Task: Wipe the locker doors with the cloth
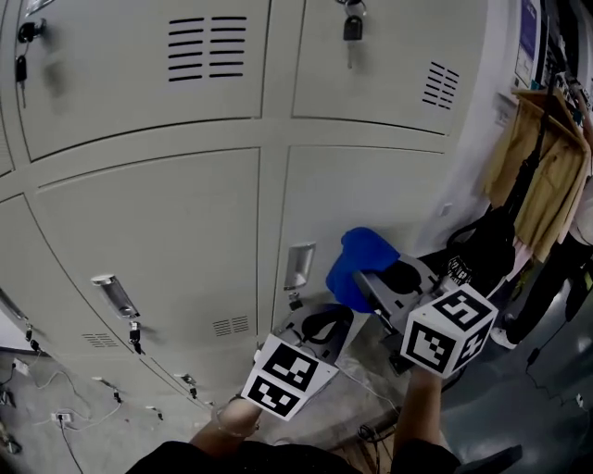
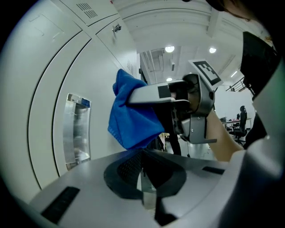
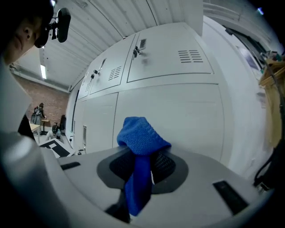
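Note:
The blue cloth [image 1: 355, 262] is bunched in my right gripper [image 1: 364, 279], which is shut on it and holds it close to the lower right locker door [image 1: 371, 199]. In the right gripper view the cloth [image 3: 140, 144] bulges above the pinched jaws and a tail hangs down between them. My left gripper [image 1: 320, 319] sits just below and left of the cloth, shut with nothing in it. In the left gripper view its jaws meet at the gripper [image 2: 142, 171], with the cloth [image 2: 132, 116] and the right gripper [image 2: 182, 104] ahead.
A recessed metal handle [image 1: 298, 267] lies left of the cloth, on the door's edge. A padlock [image 1: 352, 26] hangs on the upper door. Beige jackets [image 1: 547, 180] and a black bag [image 1: 482, 248] crowd the right side. Cables [image 1: 65, 421] lie on the floor at lower left.

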The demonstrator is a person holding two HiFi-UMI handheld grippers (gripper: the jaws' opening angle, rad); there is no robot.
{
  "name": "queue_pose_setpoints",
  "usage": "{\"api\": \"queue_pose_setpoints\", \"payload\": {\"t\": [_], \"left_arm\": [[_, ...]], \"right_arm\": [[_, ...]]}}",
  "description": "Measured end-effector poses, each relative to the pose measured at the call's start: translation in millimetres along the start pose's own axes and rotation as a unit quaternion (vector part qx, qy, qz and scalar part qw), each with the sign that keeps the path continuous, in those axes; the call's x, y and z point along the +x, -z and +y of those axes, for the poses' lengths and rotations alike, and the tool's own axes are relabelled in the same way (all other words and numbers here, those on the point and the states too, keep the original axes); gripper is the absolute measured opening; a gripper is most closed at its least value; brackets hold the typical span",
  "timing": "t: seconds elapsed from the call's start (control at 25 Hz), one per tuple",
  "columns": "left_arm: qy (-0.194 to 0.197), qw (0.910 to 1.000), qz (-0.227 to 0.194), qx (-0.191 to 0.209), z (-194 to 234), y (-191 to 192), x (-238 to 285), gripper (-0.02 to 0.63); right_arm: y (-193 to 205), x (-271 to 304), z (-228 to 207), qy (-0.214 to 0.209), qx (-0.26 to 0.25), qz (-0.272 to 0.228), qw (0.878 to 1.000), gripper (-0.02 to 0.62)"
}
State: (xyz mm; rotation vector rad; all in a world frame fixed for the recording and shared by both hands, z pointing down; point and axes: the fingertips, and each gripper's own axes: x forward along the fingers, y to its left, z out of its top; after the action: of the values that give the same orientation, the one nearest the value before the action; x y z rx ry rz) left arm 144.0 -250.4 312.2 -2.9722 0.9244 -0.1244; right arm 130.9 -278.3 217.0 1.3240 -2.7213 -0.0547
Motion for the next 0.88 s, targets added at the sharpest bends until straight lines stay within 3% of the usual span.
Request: {"api": "queue_pose_setpoints", "payload": {"t": [0.36,0.68,0.88], "left_arm": [[-0.019,0.9998,0.007,-0.007,13,8,-12,0.006],[-0.015,0.9998,0.005,-0.016,21,7,-9,0.006],[-0.003,0.9999,0.002,-0.016,19,6,-2,0.006]], "right_arm": [[12,44,17,-0.041,0.015,0.024,0.999,0.084],[13,52,14,-0.046,0.023,0.024,0.998,0.084],[14,47,1,-0.020,0.015,0.026,0.999,0.084]]}}
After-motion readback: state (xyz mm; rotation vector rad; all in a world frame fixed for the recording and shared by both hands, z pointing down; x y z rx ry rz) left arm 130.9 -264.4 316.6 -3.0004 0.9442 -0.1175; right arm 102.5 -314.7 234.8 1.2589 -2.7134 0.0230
